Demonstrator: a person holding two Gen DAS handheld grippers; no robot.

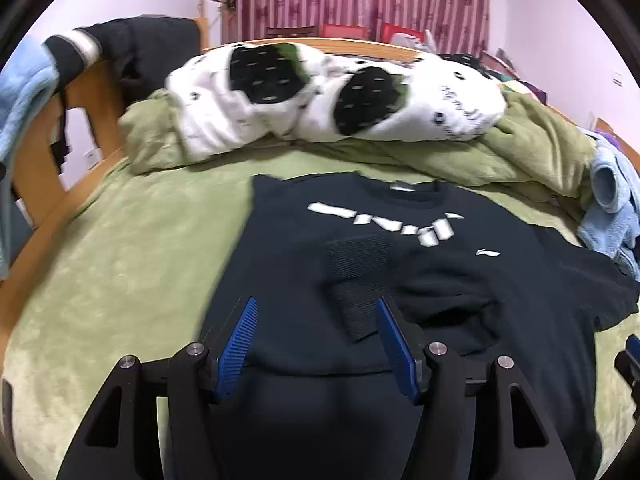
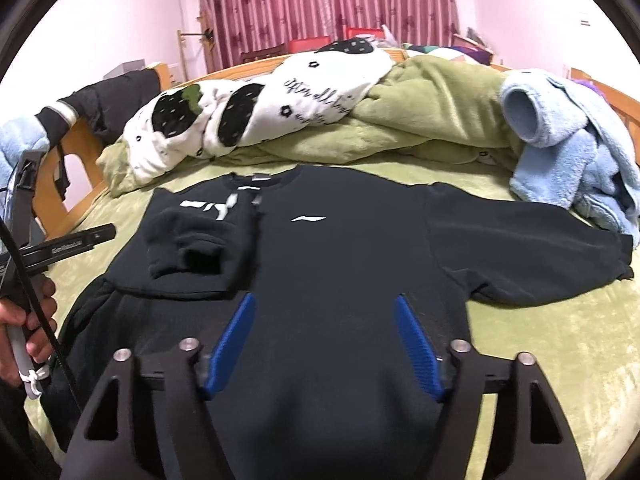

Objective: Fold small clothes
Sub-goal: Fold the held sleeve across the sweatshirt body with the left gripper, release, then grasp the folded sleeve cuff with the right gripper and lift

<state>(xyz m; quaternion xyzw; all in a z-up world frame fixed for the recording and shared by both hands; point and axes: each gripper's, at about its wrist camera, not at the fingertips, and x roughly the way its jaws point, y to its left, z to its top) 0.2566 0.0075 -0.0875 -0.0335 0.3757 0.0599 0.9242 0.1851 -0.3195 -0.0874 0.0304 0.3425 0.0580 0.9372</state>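
A dark navy sweatshirt (image 1: 400,264) with white lettering lies flat, chest up, on the green bed sheet (image 1: 120,264). Its sleeve (image 2: 188,248) on the left of the picture is folded across the chest, the ribbed cuff (image 1: 352,312) lying on top. The other sleeve (image 2: 540,252) stretches out to the right. My left gripper (image 1: 317,302) hovers open over the shirt, the cuff lying beside its right pad and not pinched. My right gripper (image 2: 325,298) stands open above the shirt's lower body, nothing pressed between its pads. In the right wrist view a hand (image 2: 28,320) holds the left gripper's body (image 2: 76,242) at the left edge.
A white quilt with black strawberry prints (image 2: 248,108) and a bunched green blanket (image 2: 420,112) lie at the back of the bed. A light blue fleece garment (image 2: 572,152) is heaped at the right. A dark jacket (image 1: 132,48) hangs on the wooden bed frame (image 1: 92,92) at the left.
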